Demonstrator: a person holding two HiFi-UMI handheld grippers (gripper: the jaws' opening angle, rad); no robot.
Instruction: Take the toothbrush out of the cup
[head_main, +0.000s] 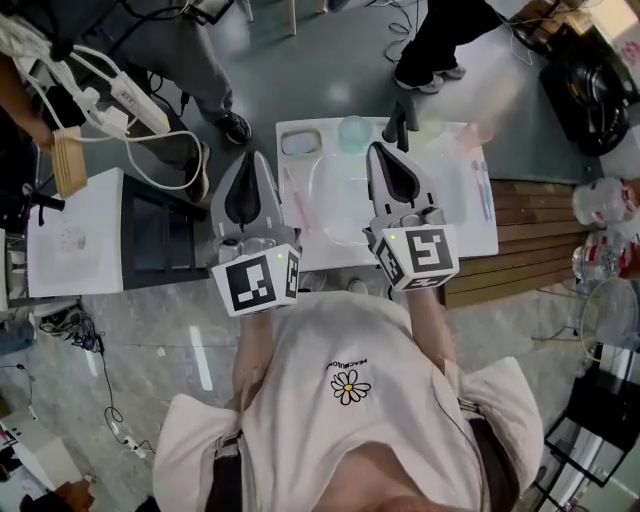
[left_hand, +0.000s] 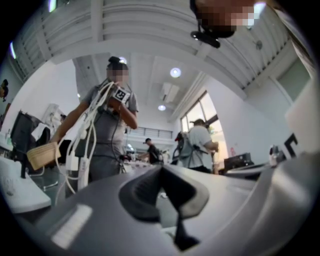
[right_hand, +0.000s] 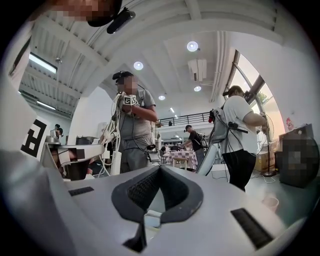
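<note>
In the head view a pale green cup (head_main: 352, 132) stands at the far edge of a white table (head_main: 470, 238); I cannot tell whether a toothbrush is in it. A thin pink and blue stick, maybe a toothbrush (head_main: 484, 190), lies near the table's right edge. Both grippers are held up close to the person's chest, well short of the cup. The left gripper (head_main: 252, 160) (left_hand: 161, 168) is shut with nothing between its jaws. The right gripper (head_main: 378, 150) (right_hand: 160, 168) is also shut and empty. Both gripper views look out into the room, not at the table.
A clear tray (head_main: 345, 200) fills the table's middle and a small dish (head_main: 300, 143) sits at its far left. A dark object (head_main: 400, 118) hangs over the far edge beside the cup. People stand nearby (right_hand: 132, 130) (right_hand: 240, 135). A white desk (head_main: 70, 240) is at the left.
</note>
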